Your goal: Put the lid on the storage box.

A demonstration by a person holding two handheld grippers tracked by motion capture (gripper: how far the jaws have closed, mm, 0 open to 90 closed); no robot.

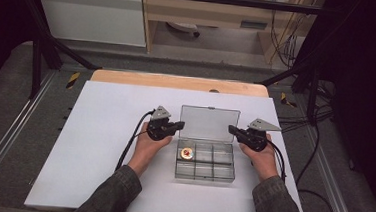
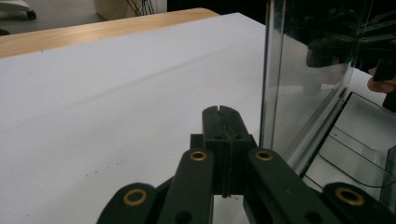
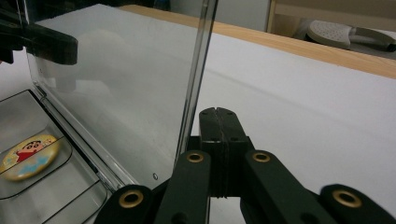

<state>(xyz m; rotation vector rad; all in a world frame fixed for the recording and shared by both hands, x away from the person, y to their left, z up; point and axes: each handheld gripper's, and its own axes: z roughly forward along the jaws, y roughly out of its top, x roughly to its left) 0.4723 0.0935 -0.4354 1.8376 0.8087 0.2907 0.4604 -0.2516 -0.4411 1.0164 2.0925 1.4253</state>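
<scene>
A clear plastic compartment box (image 1: 219, 176) stands on the white table, its lid (image 1: 210, 123) raised upright at the back. A round cartoon badge (image 1: 187, 153) lies in its back left compartment, also seen as the badge (image 3: 29, 156) in the right gripper view. My left gripper (image 1: 180, 126) is shut and empty beside the lid's left edge (image 2: 273, 84). My right gripper (image 1: 232, 130) is shut and empty beside the lid's right edge (image 3: 198, 70). Neither gripper touches the lid as far as I can tell.
A white sheet (image 1: 103, 145) covers the table, with a wooden strip (image 1: 177, 81) along the far edge. Black cables (image 1: 317, 160) trail off to the right. Black frame legs (image 1: 38, 65) and shelving stand beyond the table.
</scene>
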